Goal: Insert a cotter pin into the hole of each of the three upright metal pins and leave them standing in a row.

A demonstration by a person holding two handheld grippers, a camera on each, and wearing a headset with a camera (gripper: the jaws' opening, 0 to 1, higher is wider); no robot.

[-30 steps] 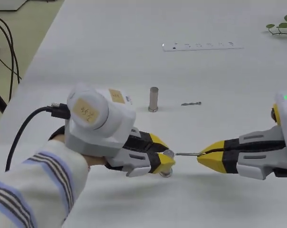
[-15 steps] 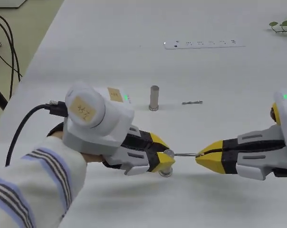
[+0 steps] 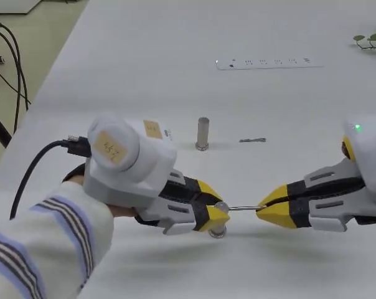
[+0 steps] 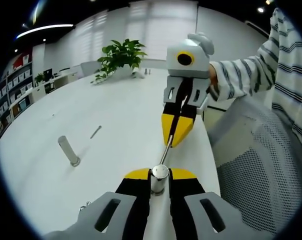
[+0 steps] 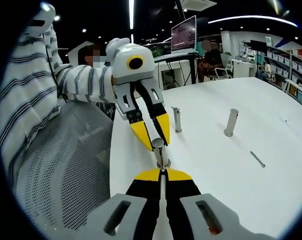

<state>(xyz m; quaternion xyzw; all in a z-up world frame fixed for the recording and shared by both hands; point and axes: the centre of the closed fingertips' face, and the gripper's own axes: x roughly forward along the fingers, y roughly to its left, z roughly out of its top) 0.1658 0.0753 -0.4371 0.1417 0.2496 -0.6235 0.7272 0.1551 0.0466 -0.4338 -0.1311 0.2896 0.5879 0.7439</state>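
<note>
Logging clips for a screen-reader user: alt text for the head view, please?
The left gripper clamps an upright metal pin on a white table while the right gripper holds a cotter pin level, its tip at that pin's top. Farther back are a second metal pin and a loose cotter pin.

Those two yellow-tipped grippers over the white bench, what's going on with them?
A person is working with a gripper in each hand. The left gripper is clamped on an upright metal pin standing on the workbench. The right gripper holds a cotter pin level, with its tip at the pin's top. Whether the tip has entered the hole is too small to tell. A second metal pin stands farther back, with a loose cotter pin lying near it.
</note>
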